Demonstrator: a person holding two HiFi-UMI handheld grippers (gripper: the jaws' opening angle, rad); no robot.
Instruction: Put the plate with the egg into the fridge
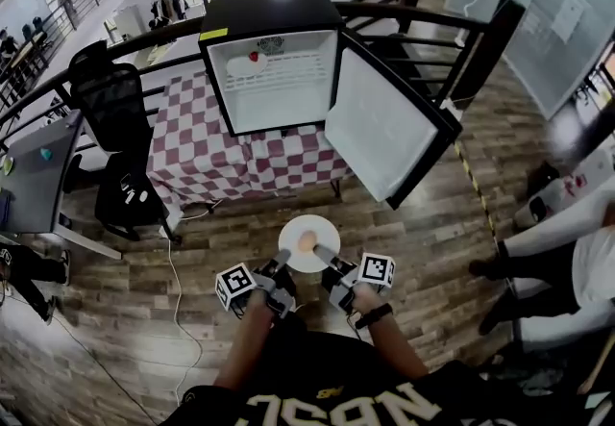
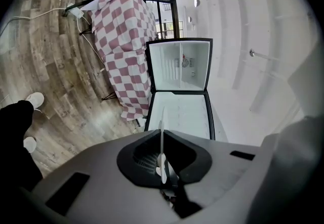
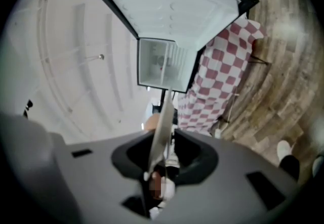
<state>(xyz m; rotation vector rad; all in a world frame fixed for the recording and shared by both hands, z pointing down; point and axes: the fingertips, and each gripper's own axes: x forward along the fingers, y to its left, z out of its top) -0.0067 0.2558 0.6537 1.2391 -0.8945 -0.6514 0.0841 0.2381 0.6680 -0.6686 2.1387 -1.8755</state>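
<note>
One plate [image 1: 293,234] carries one egg [image 1: 307,242], and I have two grippers on it: the left gripper [image 1: 282,263] is clamped on the near-left rim and the right gripper [image 1: 325,255] on the near-right rim. Each gripper view shows the rim edge-on between closed jaws. I hold the plate level above the wooden floor [image 1: 432,222], face up, just short of the one fridge [image 1: 269,6]. It stands on a table [image 1: 207,145] with a checked cloth, and its door [image 1: 380,126] is swung wide to the right. I cannot tell the egg's long axis.
</note>
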